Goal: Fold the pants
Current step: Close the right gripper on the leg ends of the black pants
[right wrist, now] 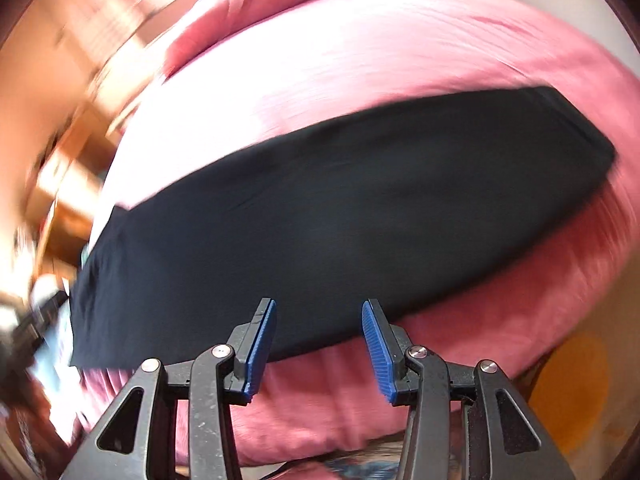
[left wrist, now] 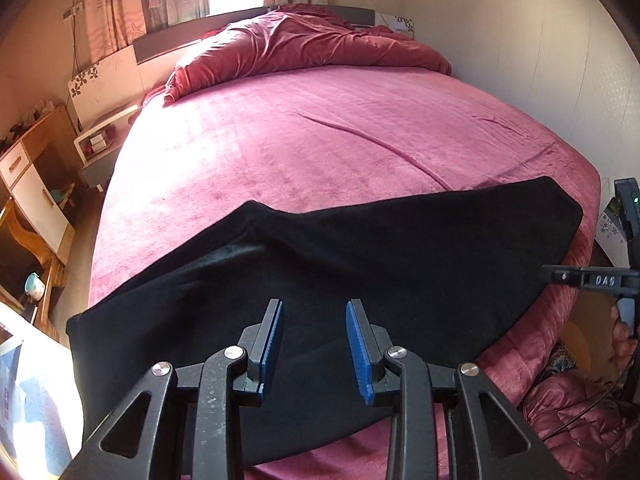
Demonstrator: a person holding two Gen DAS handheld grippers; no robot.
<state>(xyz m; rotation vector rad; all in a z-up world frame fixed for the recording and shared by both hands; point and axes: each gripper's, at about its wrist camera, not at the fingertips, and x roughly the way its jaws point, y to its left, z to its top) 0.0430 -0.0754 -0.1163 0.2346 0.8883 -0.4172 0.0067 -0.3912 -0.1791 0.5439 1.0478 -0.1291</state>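
Both the left gripper [left wrist: 314, 346] and right gripper [right wrist: 319, 346] gape empty above the black pants [left wrist: 360, 248]; through blur, the overhanging end apparently risks sliding off the bed [left wrist: 280, 140].

The pants [left wrist: 360, 256] are plain black on a pink-red bed [left wrist: 280, 140]. A darker red quilt [left wrist: 304, 44] lies crumpled, and each tool's pads [left wrist: 358, 344] are blue.

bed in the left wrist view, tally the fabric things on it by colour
black: 1, the pants lying flat across the near end of the bed
pink: 1, the fleece sheet covering the mattress
dark red: 1, the bunched duvet at the headboard end
total: 3
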